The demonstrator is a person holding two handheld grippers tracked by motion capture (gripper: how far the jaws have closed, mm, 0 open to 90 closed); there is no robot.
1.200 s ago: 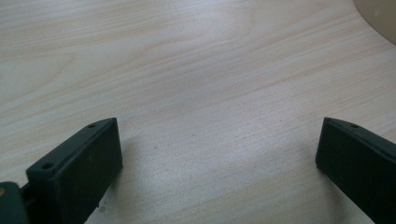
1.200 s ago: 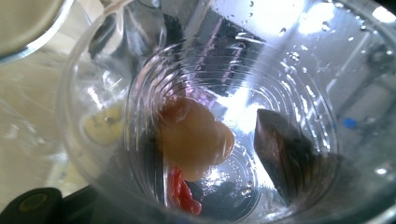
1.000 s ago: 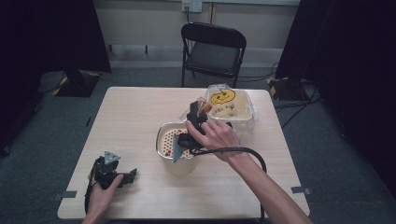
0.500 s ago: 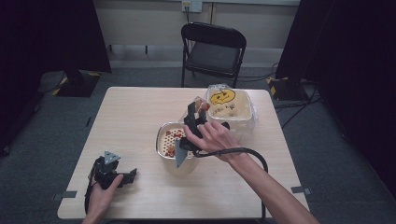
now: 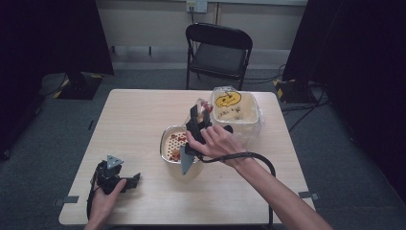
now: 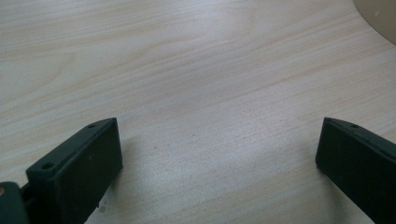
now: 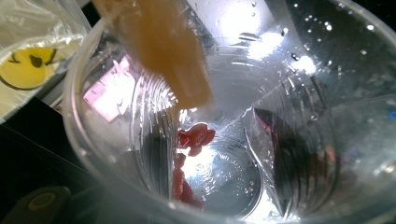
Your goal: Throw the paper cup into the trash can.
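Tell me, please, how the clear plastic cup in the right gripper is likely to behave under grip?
The clear plastic cup looks thin-walled, so it probably flexes under the right gripper. Holding few red beans, it is likely light. Its glossy wall may be slippery.

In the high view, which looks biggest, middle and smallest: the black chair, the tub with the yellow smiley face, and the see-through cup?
1. Black chair, though it stands farthest from the camera.
2. Tub with the yellow smiley face.
3. See-through cup, held in the right gripper.

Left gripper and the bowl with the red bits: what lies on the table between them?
Nothing: in the high view, bare tabletop separates the left gripper, open, from the bowl.
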